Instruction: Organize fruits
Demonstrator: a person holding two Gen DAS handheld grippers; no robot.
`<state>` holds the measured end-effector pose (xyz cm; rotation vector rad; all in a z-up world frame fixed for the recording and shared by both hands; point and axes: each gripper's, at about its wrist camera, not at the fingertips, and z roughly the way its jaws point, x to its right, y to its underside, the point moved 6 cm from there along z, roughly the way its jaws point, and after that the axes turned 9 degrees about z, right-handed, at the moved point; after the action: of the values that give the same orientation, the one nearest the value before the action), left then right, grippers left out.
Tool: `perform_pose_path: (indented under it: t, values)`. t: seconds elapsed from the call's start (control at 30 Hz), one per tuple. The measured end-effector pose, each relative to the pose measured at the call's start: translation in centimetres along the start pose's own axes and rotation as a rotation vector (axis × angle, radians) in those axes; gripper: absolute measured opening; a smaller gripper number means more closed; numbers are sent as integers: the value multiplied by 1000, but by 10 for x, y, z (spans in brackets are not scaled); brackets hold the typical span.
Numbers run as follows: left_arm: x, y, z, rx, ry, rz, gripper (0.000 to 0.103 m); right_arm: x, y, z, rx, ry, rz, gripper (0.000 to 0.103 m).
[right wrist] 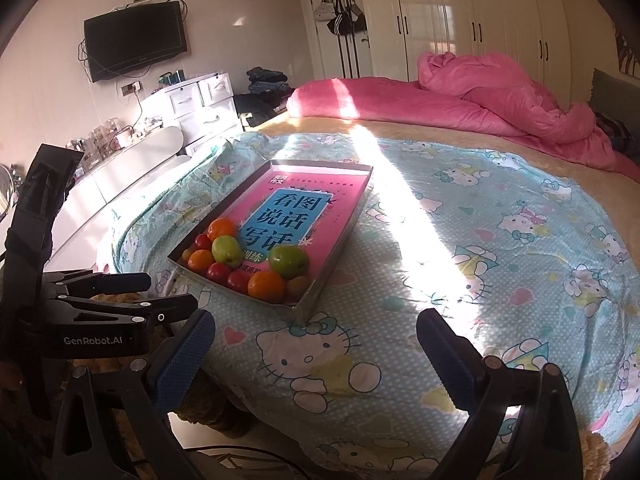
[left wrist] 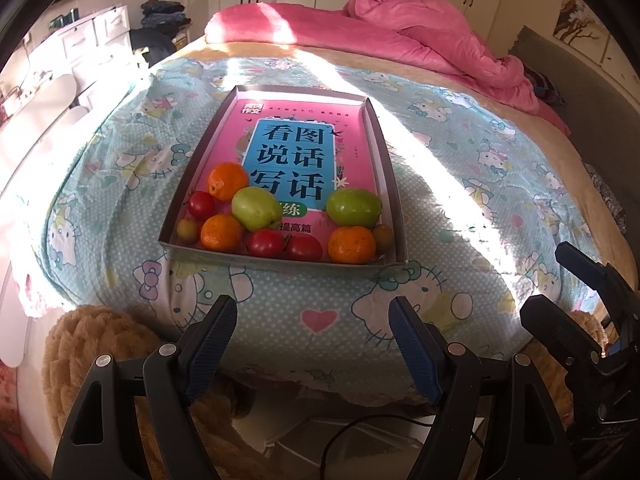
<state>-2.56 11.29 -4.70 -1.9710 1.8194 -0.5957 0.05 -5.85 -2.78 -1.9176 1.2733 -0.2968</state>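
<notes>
While both grippers hang short of the tray, left gripper and right gripper stand spread, empty; fruits cluster at its six o'clock end, perhaps touching.

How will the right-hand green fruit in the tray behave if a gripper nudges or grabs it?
The green fruit looks round and smooth, so it will probably roll if pushed. It lies on a glossy pink book in the tray, so it may slide too. The skin shines, so the pads might slip; a centred grip seems safer.
</notes>
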Motion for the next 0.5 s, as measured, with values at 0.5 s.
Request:
perform_pose_path:
  t: [0.5]
  values:
    - [-7,-1,-3,13,-7,-18,80,-1,1,2,-1,10,-9,102]
